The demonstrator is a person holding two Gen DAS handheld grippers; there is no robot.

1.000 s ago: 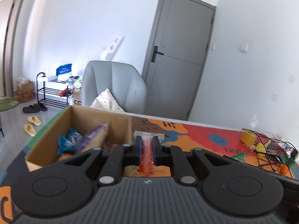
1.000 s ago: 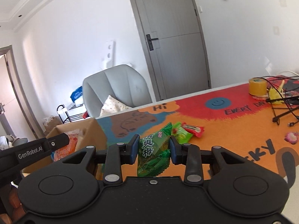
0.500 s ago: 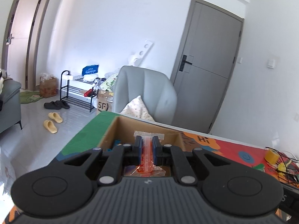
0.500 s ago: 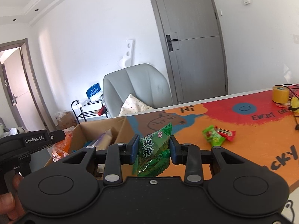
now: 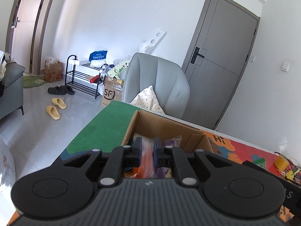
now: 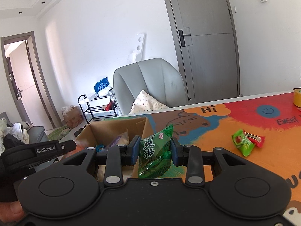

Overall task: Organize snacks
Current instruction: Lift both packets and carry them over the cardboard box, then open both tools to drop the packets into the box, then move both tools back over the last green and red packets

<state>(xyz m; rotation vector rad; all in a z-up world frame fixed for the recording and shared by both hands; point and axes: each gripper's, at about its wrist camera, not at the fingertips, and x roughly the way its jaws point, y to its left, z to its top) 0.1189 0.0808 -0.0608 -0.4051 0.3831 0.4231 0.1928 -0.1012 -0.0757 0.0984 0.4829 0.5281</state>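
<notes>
The open cardboard box (image 5: 169,121) stands at the table's left end with several snack packets inside. My left gripper (image 5: 147,150) hovers over the box, and its jaws are opening. A clear packet with orange contents (image 5: 147,156) shows as a blur as it slips down between the pads. My right gripper (image 6: 155,146) is shut on a green plum snack packet (image 6: 154,152). It holds the packet just right of the box (image 6: 112,126), near the box's right wall. The left tool's black body (image 6: 45,148) juts in from the left at the box's near side.
A green packet and a red packet (image 6: 246,143) lie together on the colourful table mat (image 6: 207,131) to the right. A yellow tape roll (image 6: 297,98) and cables sit at the far right. A grey chair (image 5: 156,81) with a cushion stands behind the table.
Both grippers have swung left toward the box. The left one is now above the box, its pads have parted slightly, and the clear orange packet has sunk and blurred. The right still holds its green packet.
</notes>
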